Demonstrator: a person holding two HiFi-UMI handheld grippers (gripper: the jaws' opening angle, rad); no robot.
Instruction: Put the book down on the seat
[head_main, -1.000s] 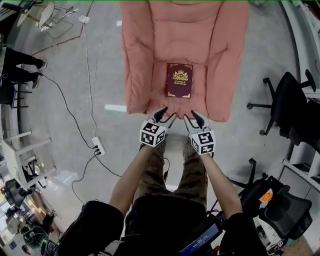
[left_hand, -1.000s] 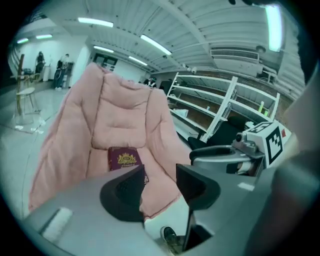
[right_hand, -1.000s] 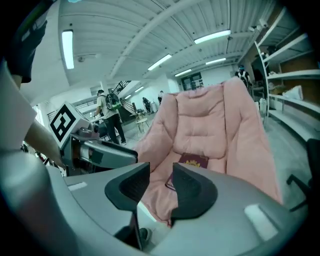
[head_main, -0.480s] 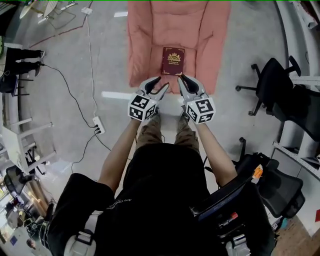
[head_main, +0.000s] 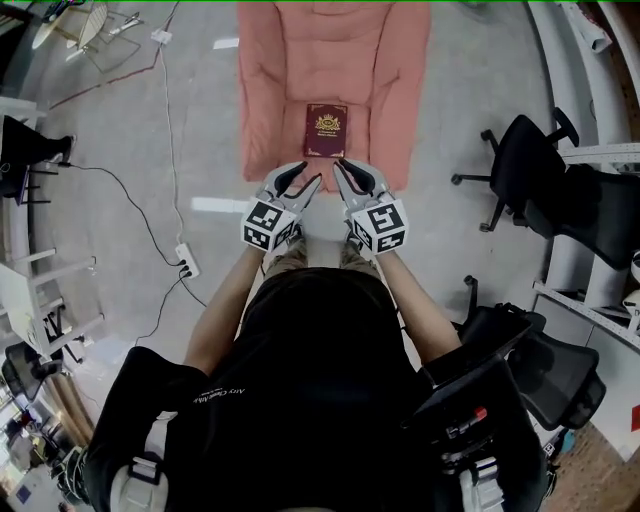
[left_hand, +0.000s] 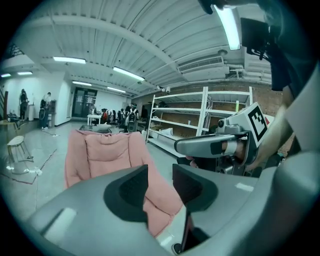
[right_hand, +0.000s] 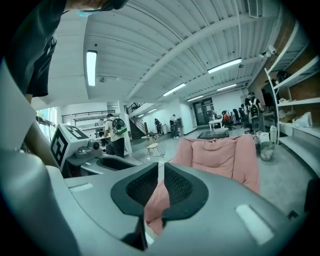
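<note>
Lying flat on the seat (head_main: 288, 128), the book (head_main: 326, 130) looks delivered; both grippers hang clear of it, empty (nothing left to carry); left gripper (head_main: 303, 178) jaws, just closing, stand partly apart; right gripper (head_main: 351, 171) jaws, also just closing, nearly meet.

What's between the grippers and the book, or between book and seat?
Nothing visible. The book already lies flat on the seat. The left gripper and right gripper hover at its front edge, with open air to the book. Both have just been closing their jaws, on nothing.
</note>
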